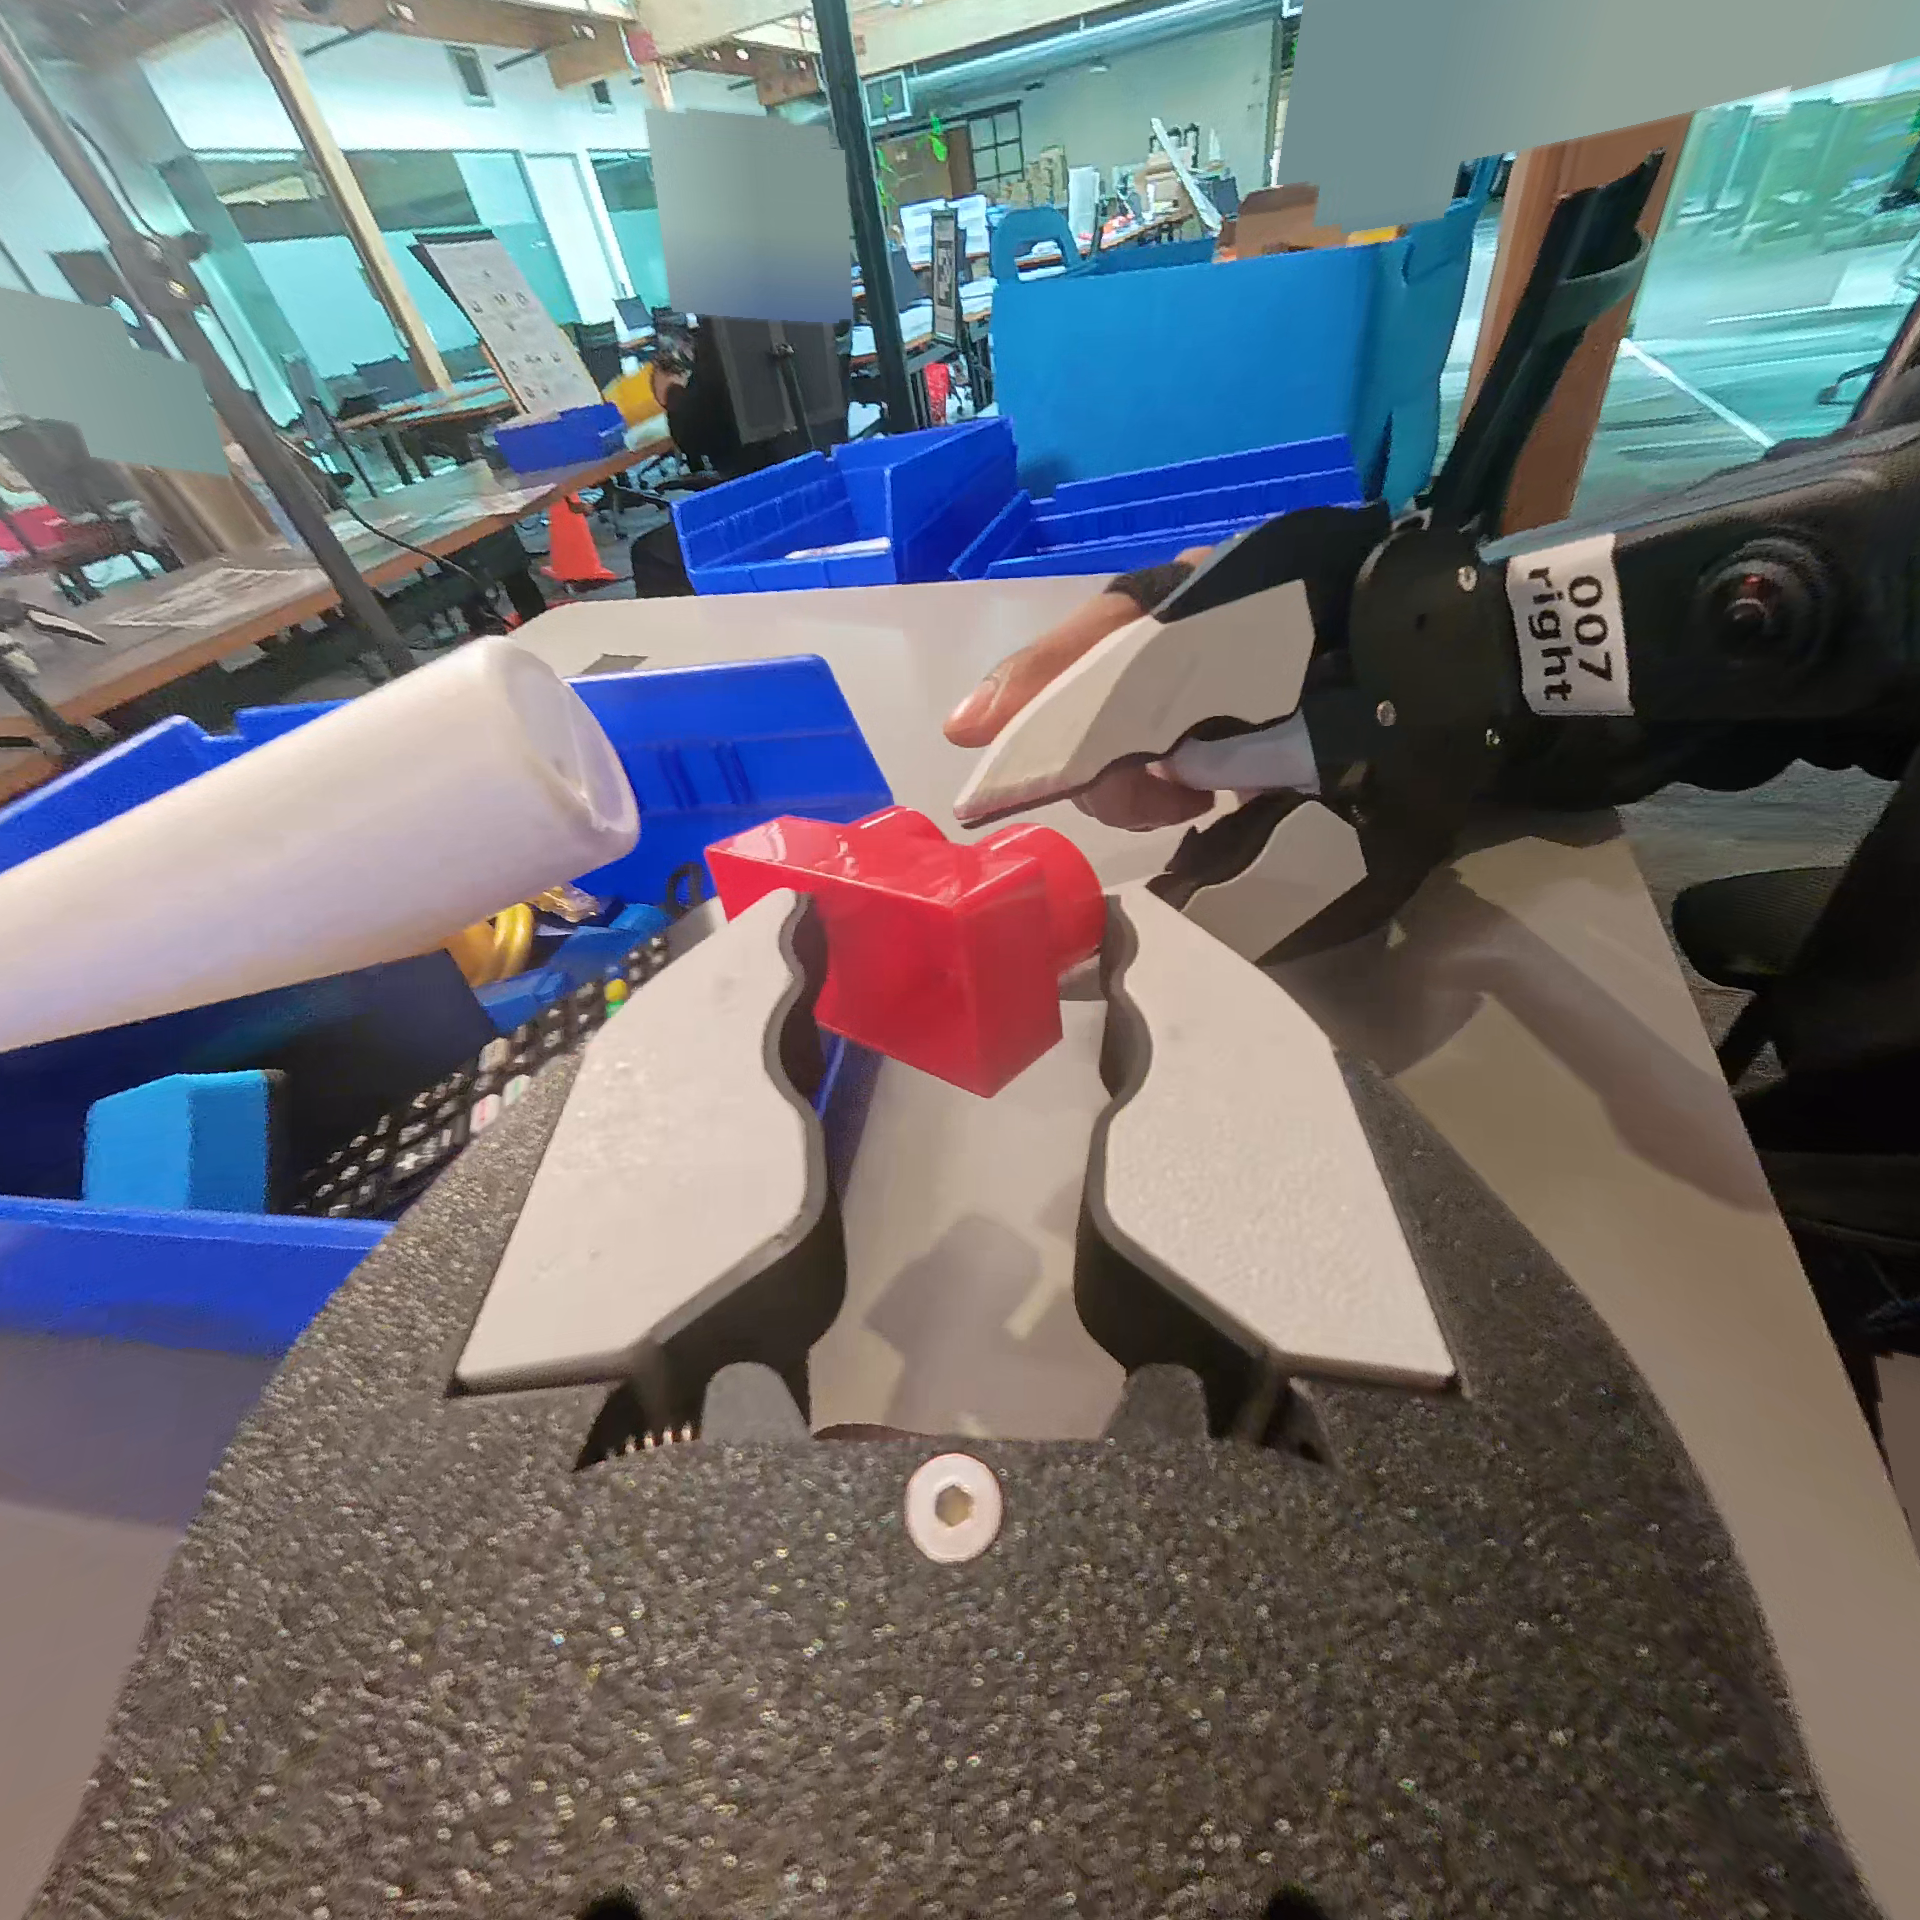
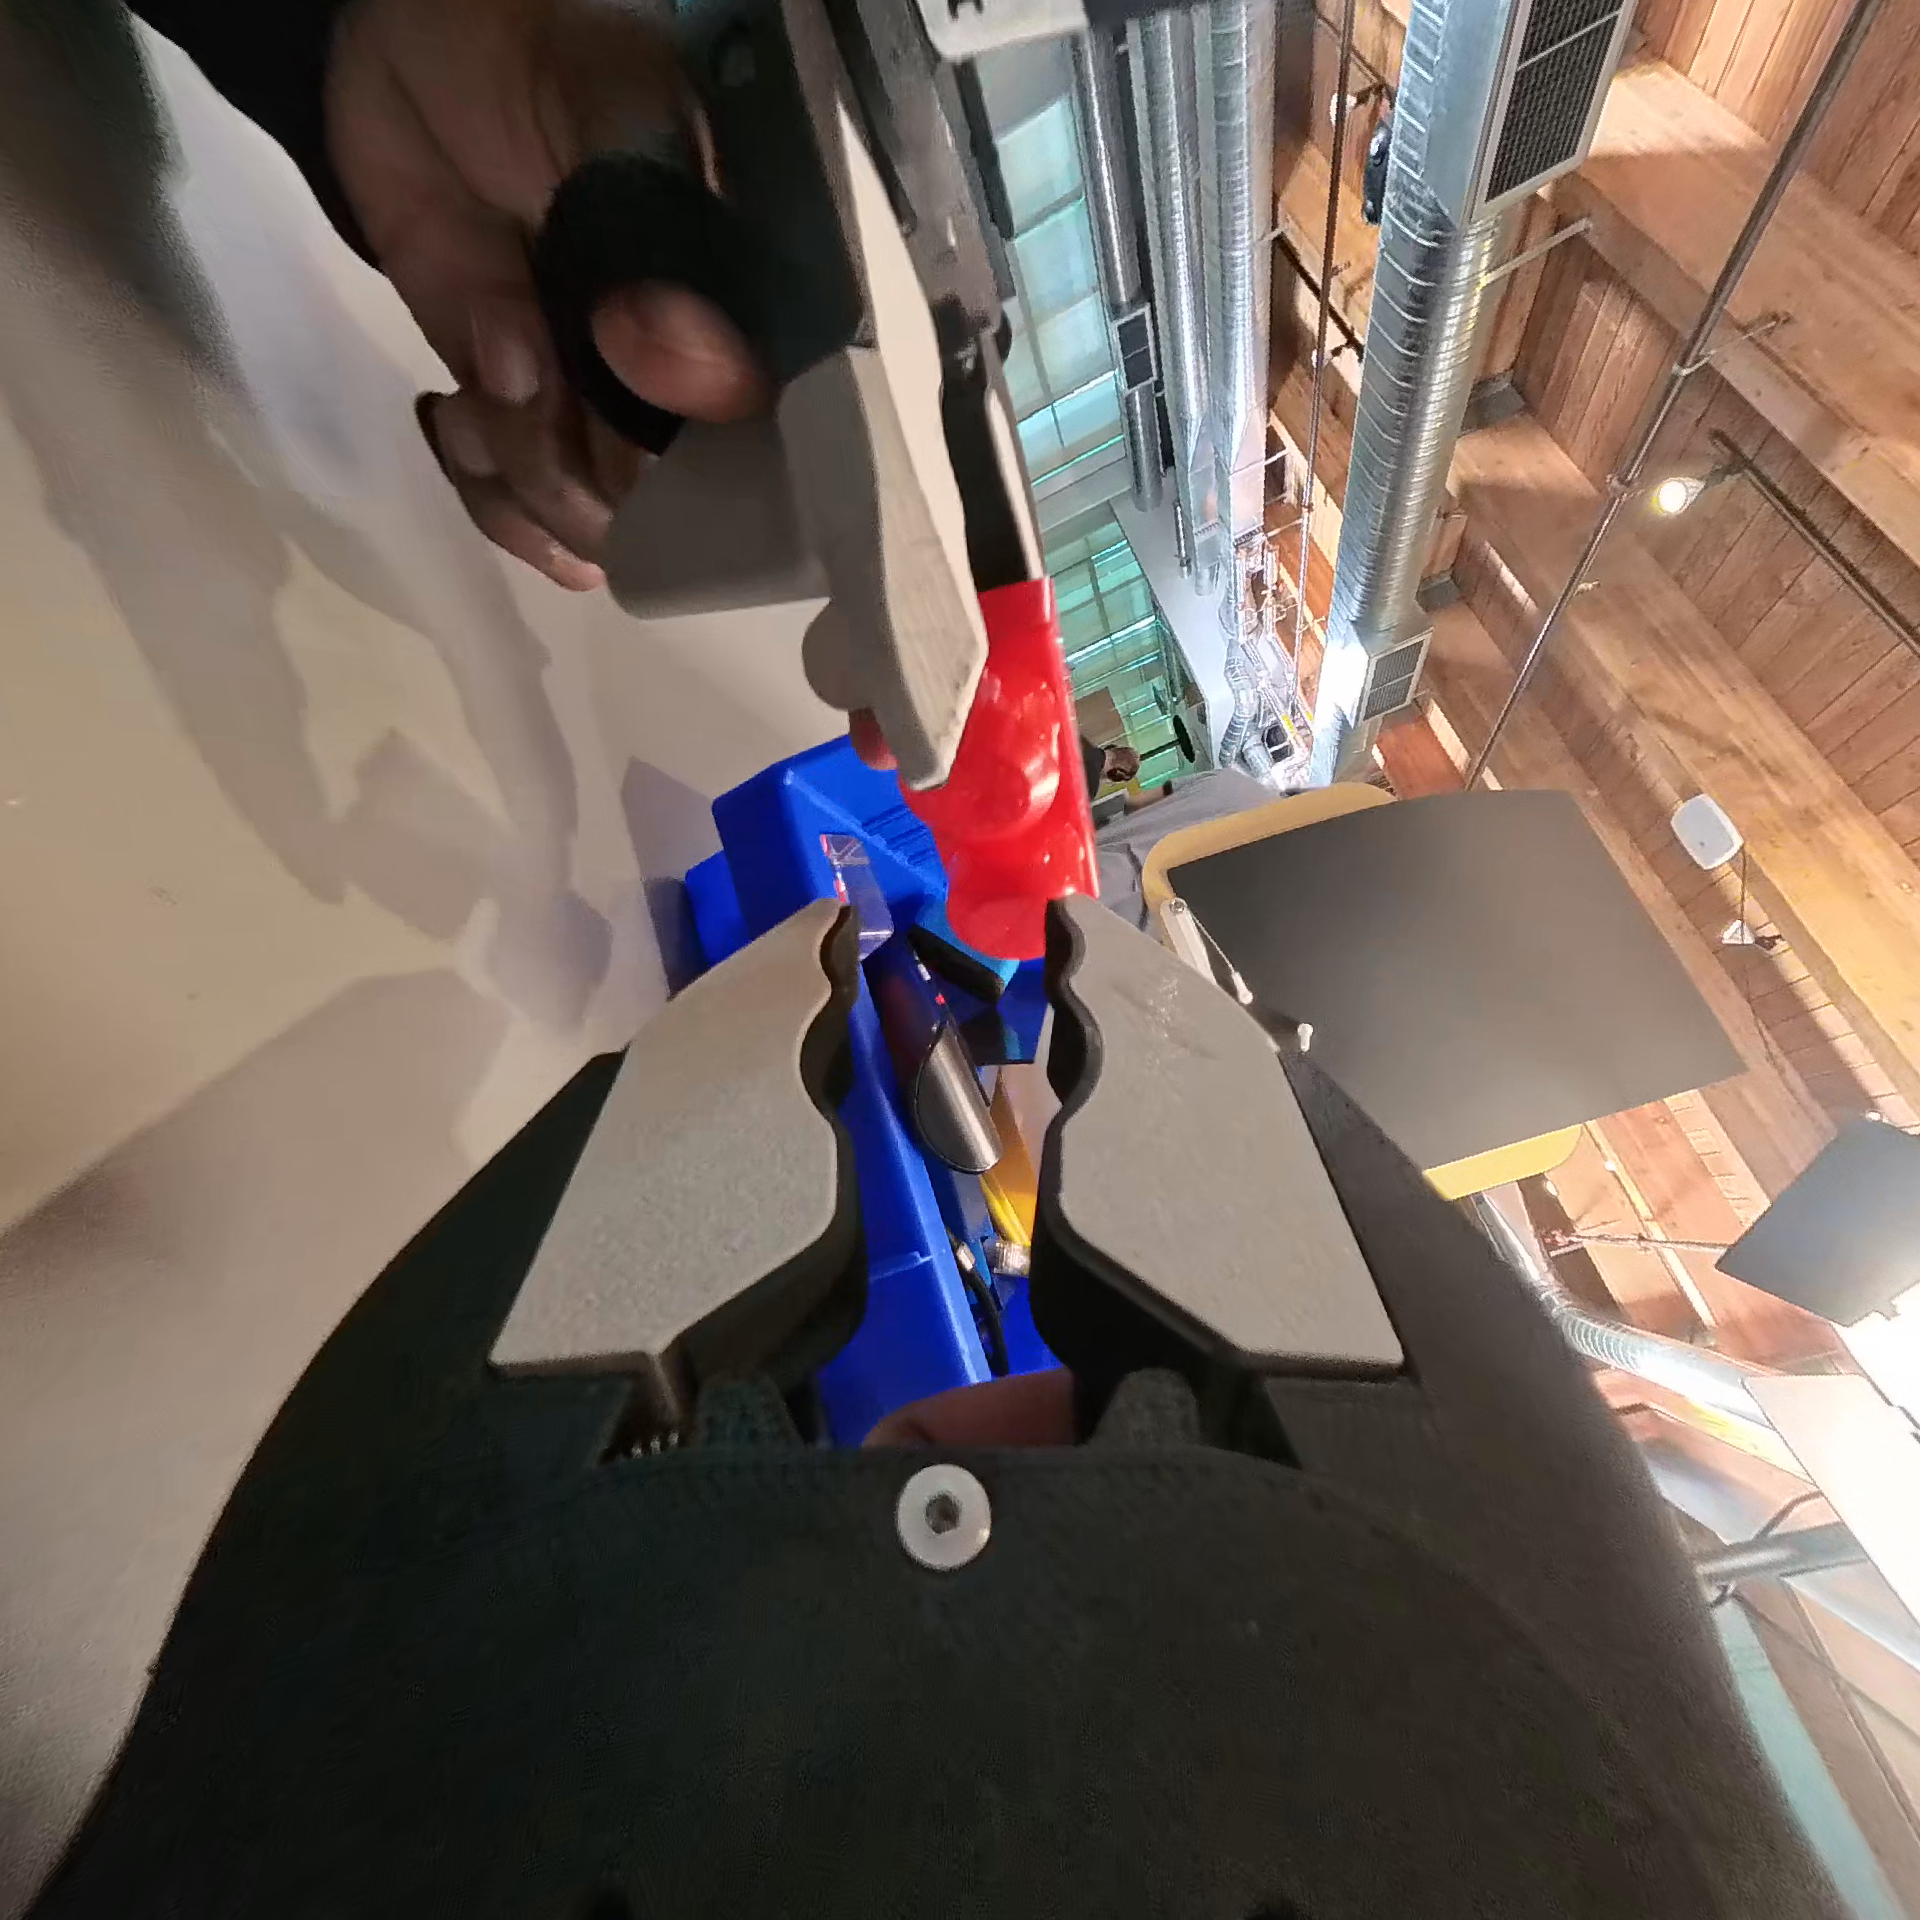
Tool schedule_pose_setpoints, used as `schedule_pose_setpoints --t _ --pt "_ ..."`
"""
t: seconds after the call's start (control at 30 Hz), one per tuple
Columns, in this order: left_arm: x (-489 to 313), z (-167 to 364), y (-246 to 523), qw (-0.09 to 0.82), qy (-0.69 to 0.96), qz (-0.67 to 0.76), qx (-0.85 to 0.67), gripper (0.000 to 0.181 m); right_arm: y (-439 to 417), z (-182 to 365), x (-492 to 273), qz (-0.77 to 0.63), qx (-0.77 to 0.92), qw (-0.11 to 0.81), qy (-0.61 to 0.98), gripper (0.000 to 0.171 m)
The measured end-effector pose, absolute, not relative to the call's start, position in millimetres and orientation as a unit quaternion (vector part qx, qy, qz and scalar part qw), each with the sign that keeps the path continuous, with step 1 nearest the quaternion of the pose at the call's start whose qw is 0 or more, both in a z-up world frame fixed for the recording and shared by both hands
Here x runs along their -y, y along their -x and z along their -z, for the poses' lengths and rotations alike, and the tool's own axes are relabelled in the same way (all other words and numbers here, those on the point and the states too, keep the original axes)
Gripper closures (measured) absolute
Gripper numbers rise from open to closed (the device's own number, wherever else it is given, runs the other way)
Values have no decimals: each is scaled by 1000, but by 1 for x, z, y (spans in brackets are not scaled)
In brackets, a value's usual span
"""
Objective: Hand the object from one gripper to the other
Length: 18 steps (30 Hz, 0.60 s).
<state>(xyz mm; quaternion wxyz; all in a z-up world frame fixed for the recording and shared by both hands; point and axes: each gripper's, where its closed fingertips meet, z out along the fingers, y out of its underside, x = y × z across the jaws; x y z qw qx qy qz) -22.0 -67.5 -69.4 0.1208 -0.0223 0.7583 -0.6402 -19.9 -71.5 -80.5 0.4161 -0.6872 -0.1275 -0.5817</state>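
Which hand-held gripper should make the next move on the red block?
The right hand-held gripper. Its jaws are open and empty, with the red block just beyond its fingertips. The left hand-held gripper already clamps the block, so it only needs to hold steady.

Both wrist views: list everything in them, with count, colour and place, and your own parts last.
Red plastic block: one, red, clamped between the left gripper's fingers, above the table.
White plastic tube: one, white, sticking out over the near bin at left.
Near blue plastic bin: one, blue, left on the table, full of mixed items.
Dark keypad: one, black, inside that bin.
Stacked blue bins: several, blue, beyond the table.
Orange cone: one, orange, background left.
Pale grey table: one, under everything.
Left gripper: grey fingers, holding the block.
Right gripper: grey fingers, open, beside the block.
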Motion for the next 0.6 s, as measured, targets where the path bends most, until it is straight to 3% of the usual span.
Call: schedule_pose_setpoints --t 0.33,0.6 --pt "39 42 -26 237 38 607 -758 130 5 92 78 565 89 407 713 140" --pt "38 48 -96 251 29 474 -843 130 2 105 78 527 69 417 737 141"
